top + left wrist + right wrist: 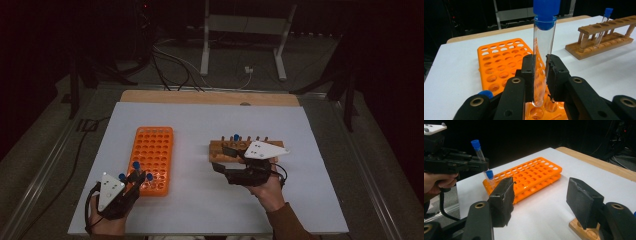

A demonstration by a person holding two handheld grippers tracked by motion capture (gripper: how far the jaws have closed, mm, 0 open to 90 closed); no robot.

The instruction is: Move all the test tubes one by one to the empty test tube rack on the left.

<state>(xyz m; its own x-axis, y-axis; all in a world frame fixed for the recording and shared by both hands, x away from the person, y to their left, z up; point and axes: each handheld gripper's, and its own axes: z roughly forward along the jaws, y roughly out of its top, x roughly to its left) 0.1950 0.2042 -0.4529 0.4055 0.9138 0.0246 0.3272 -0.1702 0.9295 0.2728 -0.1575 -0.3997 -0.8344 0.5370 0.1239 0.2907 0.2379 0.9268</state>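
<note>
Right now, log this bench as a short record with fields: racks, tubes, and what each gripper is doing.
surface: white table top
orange rack: near left, two capped tubes standing at its near end
wooden rack: right, one blue-capped tube standing in it
left gripper: shut on a test tube, its bottom just above the orange rack's holes
right gripper: open, holding nothing, beside the wooden rack

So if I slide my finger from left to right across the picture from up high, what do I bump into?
Left gripper holding a blue-capped tube → orange rack → right gripper → wooden rack, all on the white table.
</note>
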